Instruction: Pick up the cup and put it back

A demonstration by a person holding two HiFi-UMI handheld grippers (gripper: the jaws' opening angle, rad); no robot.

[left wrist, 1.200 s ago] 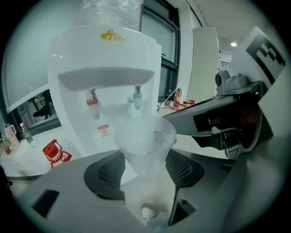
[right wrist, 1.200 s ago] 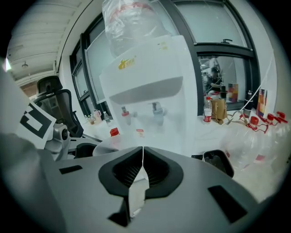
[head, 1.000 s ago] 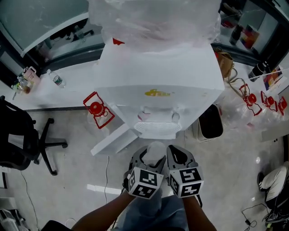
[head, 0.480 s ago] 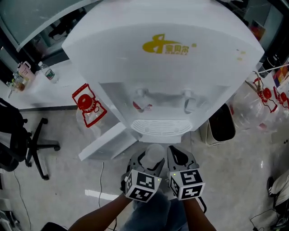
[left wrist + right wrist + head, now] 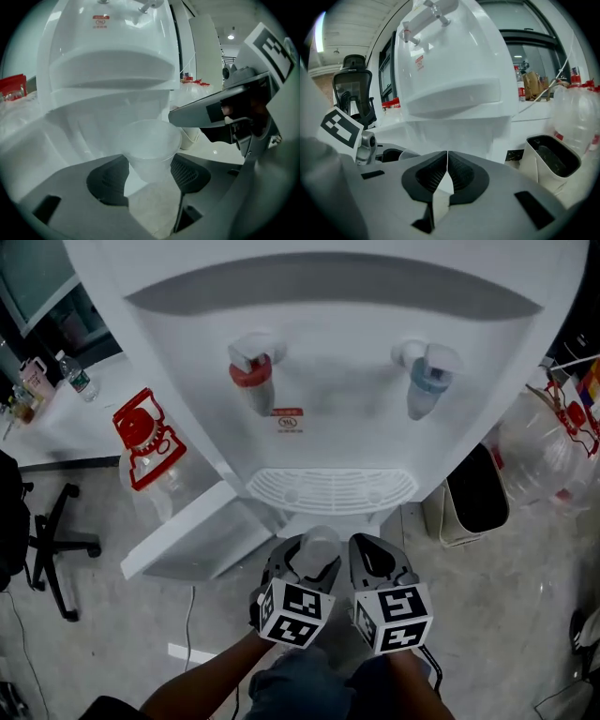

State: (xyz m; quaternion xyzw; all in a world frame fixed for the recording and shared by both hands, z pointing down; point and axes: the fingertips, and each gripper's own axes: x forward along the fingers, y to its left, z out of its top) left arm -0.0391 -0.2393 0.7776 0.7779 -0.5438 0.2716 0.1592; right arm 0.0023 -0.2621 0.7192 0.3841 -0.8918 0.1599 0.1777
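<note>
A clear plastic cup stands upright between the jaws of my left gripper, which is shut on it just below the drip tray of a white water dispenser. From the left gripper view the cup is held by its lower part, its rim facing up and its inside looking empty. My right gripper hangs beside it on the right, jaws shut with nothing between them. Above the tray are a red tap and a blue tap.
The dispenser's lower door stands open to the left. A water jug with a red cap stands on the floor at left, another clear jug at right. A white bin sits right of the dispenser, an office chair far left.
The head view has dropped and closed in on the dispenser: the taps and drip tray now fill the frame. Both grippers and the held cup keep their place at the bottom.
</note>
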